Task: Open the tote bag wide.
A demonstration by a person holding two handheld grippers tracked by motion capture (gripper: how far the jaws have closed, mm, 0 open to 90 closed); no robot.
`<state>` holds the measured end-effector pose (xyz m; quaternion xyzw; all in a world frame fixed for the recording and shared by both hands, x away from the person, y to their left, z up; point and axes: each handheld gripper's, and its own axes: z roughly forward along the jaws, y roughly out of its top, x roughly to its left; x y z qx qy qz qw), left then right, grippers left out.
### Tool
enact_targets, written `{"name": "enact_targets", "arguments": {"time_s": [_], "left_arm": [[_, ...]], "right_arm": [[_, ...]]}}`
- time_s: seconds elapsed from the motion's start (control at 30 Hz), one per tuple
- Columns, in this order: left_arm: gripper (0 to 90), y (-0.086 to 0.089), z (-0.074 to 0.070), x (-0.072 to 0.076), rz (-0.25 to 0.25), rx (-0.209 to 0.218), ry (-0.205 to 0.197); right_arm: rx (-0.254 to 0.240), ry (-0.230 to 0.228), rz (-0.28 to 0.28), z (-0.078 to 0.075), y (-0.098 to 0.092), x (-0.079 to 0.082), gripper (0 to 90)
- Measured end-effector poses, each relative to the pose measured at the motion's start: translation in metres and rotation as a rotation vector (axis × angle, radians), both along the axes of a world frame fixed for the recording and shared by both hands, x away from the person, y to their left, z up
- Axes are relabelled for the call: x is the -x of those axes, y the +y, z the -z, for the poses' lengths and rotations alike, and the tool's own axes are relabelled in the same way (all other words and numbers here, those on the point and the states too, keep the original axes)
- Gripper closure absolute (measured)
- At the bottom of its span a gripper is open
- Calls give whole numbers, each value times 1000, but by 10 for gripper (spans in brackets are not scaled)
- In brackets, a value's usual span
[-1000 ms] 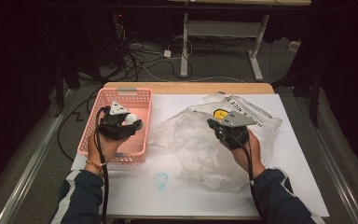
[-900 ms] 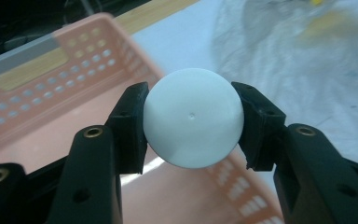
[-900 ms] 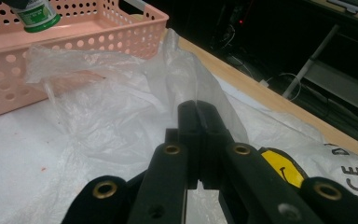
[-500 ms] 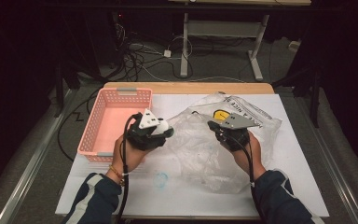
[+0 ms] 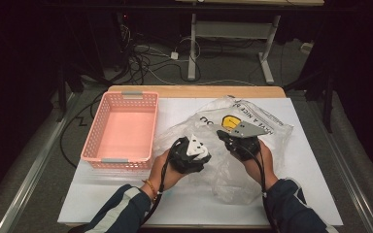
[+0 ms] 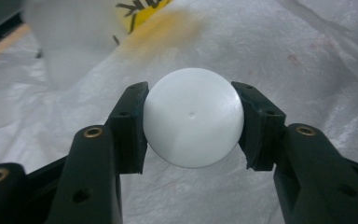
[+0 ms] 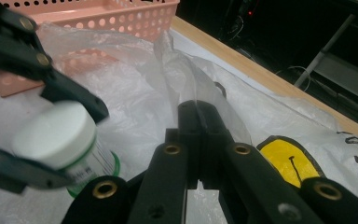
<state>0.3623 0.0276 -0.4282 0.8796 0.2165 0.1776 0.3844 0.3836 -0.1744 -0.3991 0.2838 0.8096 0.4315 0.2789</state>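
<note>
The left tool (image 6: 192, 122) pinches a small, rigid, light jar (image 6: 192, 116) by its smooth white cap; the right tool (image 7: 199, 122), pressed together, nips the flimsy, slippery plastic bag (image 7: 135, 88) by its edge.

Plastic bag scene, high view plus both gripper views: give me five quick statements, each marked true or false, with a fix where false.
1. The left gripper is shut on the white-capped bottle. True.
2. The pink basket holds the bottle. False: the basket has nothing in it; the bottle is between the left gripper's jaws, over the plastic bag.
3. The right gripper pinches a fold of the plastic bag. True.
4. The bag is plain, with no print. False: it carries a yellow smiley face and black lettering.
5. The pink basket sits to the right of the bag in the high view. False: it sits to the bag's left.
</note>
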Motion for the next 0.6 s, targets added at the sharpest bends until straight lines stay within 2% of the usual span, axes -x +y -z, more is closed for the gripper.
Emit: {"name": "enact_targets", "arguments": {"time_s": [0.1,0.17,0.2,0.27,0.4,0.6], "left_arm": [[482,-10,11,-1,13,-45,2],[482,-12,16,-5,22,-51,26],[482,-14,18,-6,20,-67,22],[482,-15,22,-10,22,-72,30],[481,-15,26,-17,-2,-43,33],[479,-16,30,-25,-45,-22,0]], "right_arm": [[8,5,0,2,-2,-1,900],[9,12,0,3,-3,-2,900],[8,17,1,4,-3,-2,900],[12,17,-2,4,-3,-2,900],[20,24,-1,6,-4,-3,900],[37,38,-15,10,-2,-3,900]]}}
